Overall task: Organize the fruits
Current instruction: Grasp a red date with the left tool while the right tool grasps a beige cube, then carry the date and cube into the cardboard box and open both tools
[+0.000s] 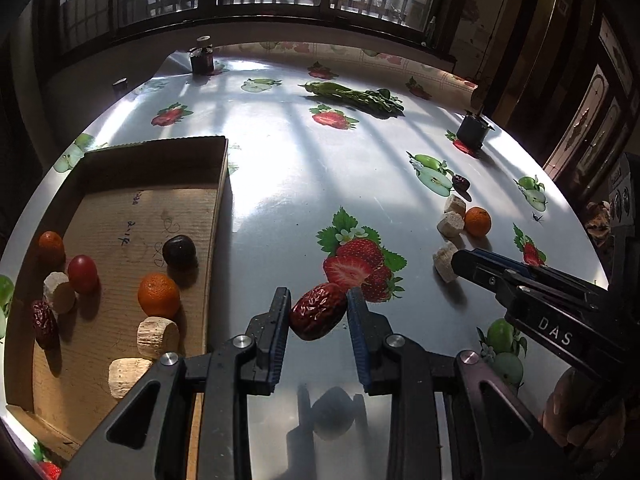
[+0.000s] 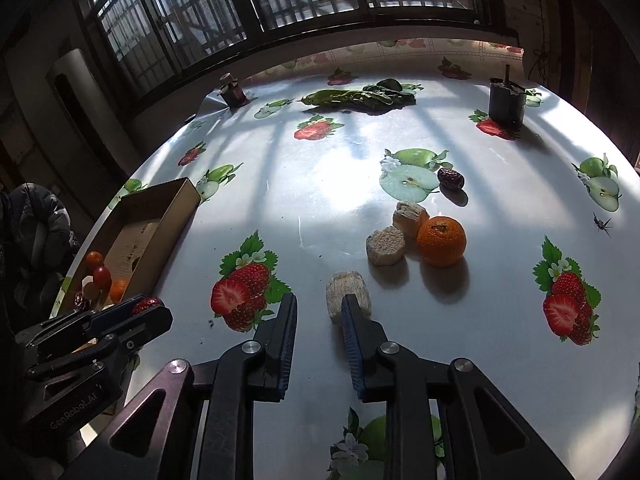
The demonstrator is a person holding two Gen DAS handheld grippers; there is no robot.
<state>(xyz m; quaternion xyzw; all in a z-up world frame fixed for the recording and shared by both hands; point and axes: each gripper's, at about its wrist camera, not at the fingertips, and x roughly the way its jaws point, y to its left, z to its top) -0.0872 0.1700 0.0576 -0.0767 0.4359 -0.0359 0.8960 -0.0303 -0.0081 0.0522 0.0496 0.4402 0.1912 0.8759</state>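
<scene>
Box point(image 1: 120, 200): far left, already holding fruit.
My left gripper point(image 1: 319, 312): clamps a red date point(image 1: 318, 312) above the table, long axis slanting near-left to far-right.
My right gripper point(image 2: 320, 312): narrow, empty; corn piece point(image 2: 347, 290) touching its right finger.
Right view only: date nearly hidden.

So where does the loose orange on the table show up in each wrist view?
Left wrist: the loose orange sits far right at mid height, beside two pale cylinders, above the right gripper.
Right wrist: the same orange lies right of centre, touching a pale cylinder, beyond the gripper's fingers.
Shared landmark: the dark red date next to the printed apple slice, just behind the orange.
</scene>
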